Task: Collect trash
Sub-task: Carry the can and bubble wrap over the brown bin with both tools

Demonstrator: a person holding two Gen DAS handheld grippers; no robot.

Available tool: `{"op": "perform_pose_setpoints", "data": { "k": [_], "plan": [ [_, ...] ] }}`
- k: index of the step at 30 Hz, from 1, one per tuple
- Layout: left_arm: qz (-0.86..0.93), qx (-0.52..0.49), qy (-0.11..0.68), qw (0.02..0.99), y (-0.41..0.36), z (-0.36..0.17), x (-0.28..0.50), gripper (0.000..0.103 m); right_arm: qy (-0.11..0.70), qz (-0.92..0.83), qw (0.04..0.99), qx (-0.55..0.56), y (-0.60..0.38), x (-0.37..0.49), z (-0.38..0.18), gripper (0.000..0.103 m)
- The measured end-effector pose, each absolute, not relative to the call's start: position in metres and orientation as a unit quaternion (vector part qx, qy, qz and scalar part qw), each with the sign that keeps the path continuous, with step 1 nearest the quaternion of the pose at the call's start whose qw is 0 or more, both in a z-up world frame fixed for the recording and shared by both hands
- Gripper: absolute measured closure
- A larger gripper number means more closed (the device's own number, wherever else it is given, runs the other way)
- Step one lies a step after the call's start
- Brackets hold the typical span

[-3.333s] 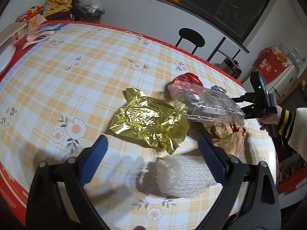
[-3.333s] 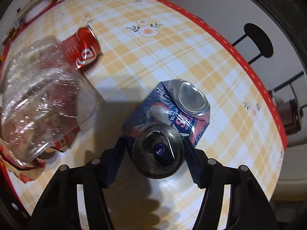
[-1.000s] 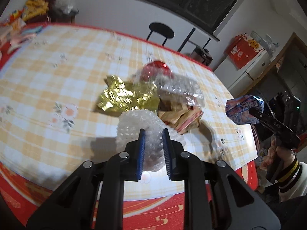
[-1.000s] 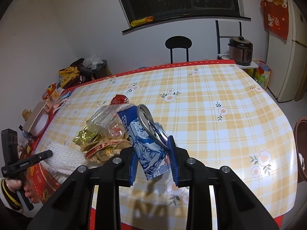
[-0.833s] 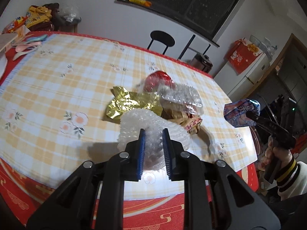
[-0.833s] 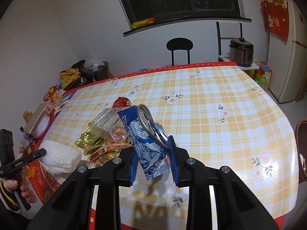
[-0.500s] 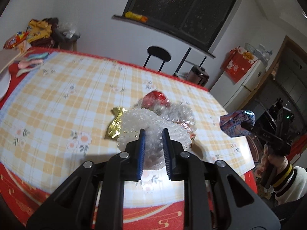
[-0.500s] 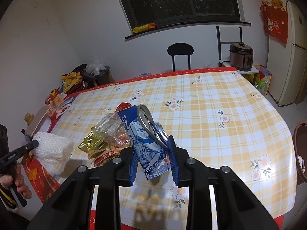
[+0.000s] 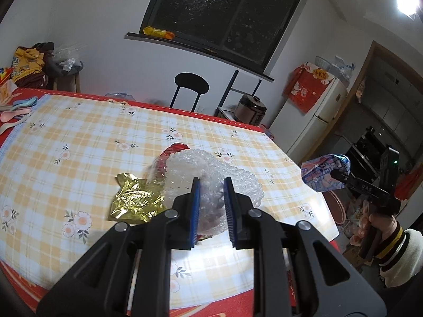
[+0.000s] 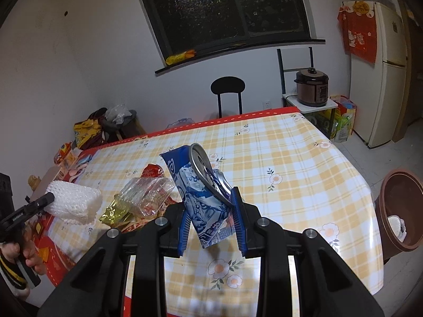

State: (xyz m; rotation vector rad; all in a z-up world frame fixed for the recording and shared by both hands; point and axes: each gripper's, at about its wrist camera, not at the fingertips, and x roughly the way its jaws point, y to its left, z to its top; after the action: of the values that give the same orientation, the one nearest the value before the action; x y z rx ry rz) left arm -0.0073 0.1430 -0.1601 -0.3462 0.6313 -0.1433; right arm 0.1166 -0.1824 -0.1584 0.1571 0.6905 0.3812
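My left gripper (image 9: pixel 211 207) is shut on a white foam net (image 9: pixel 214 174) and holds it above the checked table (image 9: pixel 79 137). The net also shows at the left of the right wrist view (image 10: pixel 74 202). My right gripper (image 10: pixel 211 224) is shut on a crushed blue can (image 10: pixel 201 185), held in the air; the can shows at the right of the left wrist view (image 9: pixel 325 171). On the table lie a gold foil wrapper (image 9: pixel 133 202), a red can (image 10: pixel 153 171) and a clear plastic bag (image 10: pixel 148 195).
A brown bin (image 10: pixel 399 208) with something white inside stands on the floor by the table's right edge. A black chair (image 10: pixel 227 89), a rice cooker (image 10: pixel 312 87) and a fridge (image 10: pixel 383 60) stand beyond the table. Clutter lies at the table's far left (image 9: pixel 15 105).
Both grippers rose and pulled back from the table, each carrying its item. Earlier the left gripper was open over the foam net; now it grips it.
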Motion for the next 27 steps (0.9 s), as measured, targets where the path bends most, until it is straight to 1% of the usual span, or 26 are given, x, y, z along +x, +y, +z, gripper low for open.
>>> {"op": "perform_pose_setpoints", "data": {
  "k": [6,13,21,27],
  "plan": [
    [-0.057,-0.169,0.301,0.937,0.120,-0.149,0.000,0.082,0.339,0.201,0.915,0.080,-0.203,0.132,-0.159,0.074],
    [-0.063,-0.175,0.306,0.934,0.071,-0.141,0.016,0.082,0.336,0.210,0.914,0.085,-0.244,0.142,-0.155,0.074],
    [-0.080,-0.169,0.311,0.932,0.001,-0.131,0.043,0.082,0.325,0.191,0.921,0.100,-0.323,0.151,-0.151,0.074],
    [-0.109,-0.157,0.315,0.930,-0.059,-0.128,0.068,0.082,0.324,0.144,0.926,0.126,-0.407,0.154,-0.164,0.074]
  ]
}}
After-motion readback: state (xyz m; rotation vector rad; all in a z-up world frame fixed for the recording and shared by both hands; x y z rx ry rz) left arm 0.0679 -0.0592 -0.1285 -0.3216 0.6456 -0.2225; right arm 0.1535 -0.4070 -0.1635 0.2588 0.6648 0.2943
